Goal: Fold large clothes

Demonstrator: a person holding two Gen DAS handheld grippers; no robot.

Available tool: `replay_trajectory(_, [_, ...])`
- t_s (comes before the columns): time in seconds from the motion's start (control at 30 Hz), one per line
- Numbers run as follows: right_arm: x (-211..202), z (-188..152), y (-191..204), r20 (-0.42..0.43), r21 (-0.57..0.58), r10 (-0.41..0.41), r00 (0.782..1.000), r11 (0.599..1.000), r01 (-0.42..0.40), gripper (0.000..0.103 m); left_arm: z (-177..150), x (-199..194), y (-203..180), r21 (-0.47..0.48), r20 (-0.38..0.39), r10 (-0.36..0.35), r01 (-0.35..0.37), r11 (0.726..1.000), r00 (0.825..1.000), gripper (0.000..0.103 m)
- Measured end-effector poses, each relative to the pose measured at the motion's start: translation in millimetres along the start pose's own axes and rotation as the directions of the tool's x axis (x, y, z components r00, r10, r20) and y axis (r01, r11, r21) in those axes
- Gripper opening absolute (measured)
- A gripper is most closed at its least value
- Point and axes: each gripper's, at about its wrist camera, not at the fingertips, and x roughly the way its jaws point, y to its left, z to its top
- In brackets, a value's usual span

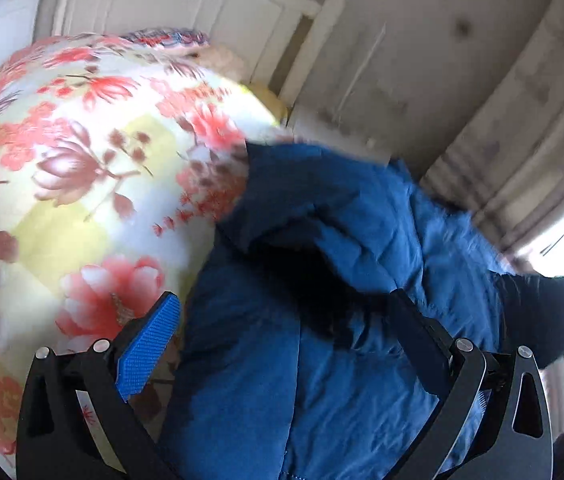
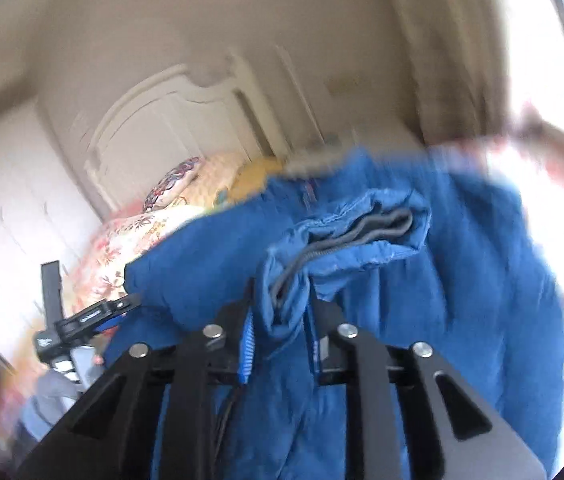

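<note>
- Right now, mid-fold on a big blue jacket (image 1: 362, 240) — padded, bunched up on the bed (image 1: 81, 140) with its floral cover, not yet flat.
- Right claw (image 2: 282, 312): jaws narrow, clamped on a gathered blue edge of the jacket where a grey zipper (image 2: 362, 228) runs; the fabric rises bunched between the pads.
- Left claw (image 1: 282, 320): jaws spread wide, nothing between them; it hovers over the jacket's near side, one blue pad (image 1: 149, 344) over the bedcover, the other finger over blue cloth. A dark opening in the jacket — maybe a sleeve or the hood, can't tell — sits between the fingers.
- Also seen from the right wrist view, the left claw (image 2: 93, 316) is off to the left at the jacket's edge, well apart from the right one.
- Background: white headboard (image 2: 169, 112) and a patterned pillow (image 2: 173, 184) at the far end; both views blurred.
- Step, as I judge it: one edge secured, second hold not yet taken.
- Next move likely calls for the left claw to close on a matching edge or corner, so both can lift and spread the jacket flat before folding; thick cloth may slip or drag the bedcover.
</note>
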Motion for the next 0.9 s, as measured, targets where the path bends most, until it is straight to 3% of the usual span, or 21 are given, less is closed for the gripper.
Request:
replay_trajectory(0.07, [-13, 28, 2, 0.075, -0.083, -0.019, 0.997, 0.996, 0.026, 0.017, 0, -7, 3, -0.014, 0.038, -0.001, 0.002, 1.000, 0.999, 0.099])
replay_trajectory(0.17, [-18, 46, -36, 0.079, 0.003, -0.013, 0.997, 1.000, 0.013, 0.017, 1, -8, 3, -0.018, 0.037, 0.003, -0.003, 1.000, 0.999, 0.099])
replay_trajectory(0.23, [-15, 33, -67, 0.042, 0.079, -0.041, 0.998, 0.996, 0.038, 0.017, 1, -8, 1, -0.018, 0.035, 0.005, -0.004, 1.000, 0.999, 0.099])
replay_trajectory(0.3, [6, 2, -105, -0.067, 0.198, -0.044, 0.997, 0.978, 0.057, 0.019, 1, -4, 0, -0.012, 0.024, 0.007, -0.007, 1.000, 1.000, 0.099])
replay_trajectory(0.4, [28, -41, -145, -0.187, 0.349, -0.049, 0.981, 0.930, 0.113, 0.039, 1, 1, -2, -0.006, 0.007, 0.019, -0.019, 1.000, 1.000, 0.099])
replay_trajectory(0.47, [25, -53, -155, -0.156, 0.423, -0.011, 0.988, 0.903, 0.077, 0.052, 1, 1, -2, -0.005, 0.007, 0.022, -0.022, 1.000, 1.000, 0.099])
replay_trajectory(0.53, [20, -49, -154, -0.134, 0.413, -0.030, 0.991, 0.907, 0.084, 0.061, 0, 1, -3, -0.001, 0.007, 0.027, -0.027, 1.000, 1.000, 0.099])
replay_trajectory(0.63, [-2, -33, -146, -0.058, 0.363, -0.170, 0.984, 0.914, 0.180, 0.063, 0, -1, -9, 0.023, 0.022, 0.062, -0.063, 0.998, 0.998, 0.099])
replay_trajectory(0.7, [-11, -23, -139, -0.002, 0.335, -0.169, 0.986, 0.929, 0.159, 0.063, 5, -12, -27, 0.087, 0.077, 0.099, -0.106, 0.991, 0.992, 0.099])
replay_trajectory(0.8, [-4, -7, -120, -0.022, 0.215, -0.143, 0.990, 0.966, 0.144, 0.066, 20, -22, -63, 0.195, 0.124, 0.102, -0.125, 0.973, 0.987, 0.099])
replay_trajectory(0.9, [15, 2, -95, -0.048, 0.099, -0.138, 0.989, 0.985, 0.142, 0.066, 37, -9, -100, 0.293, 0.092, 0.127, -0.149, 0.945, 0.988, 0.099])
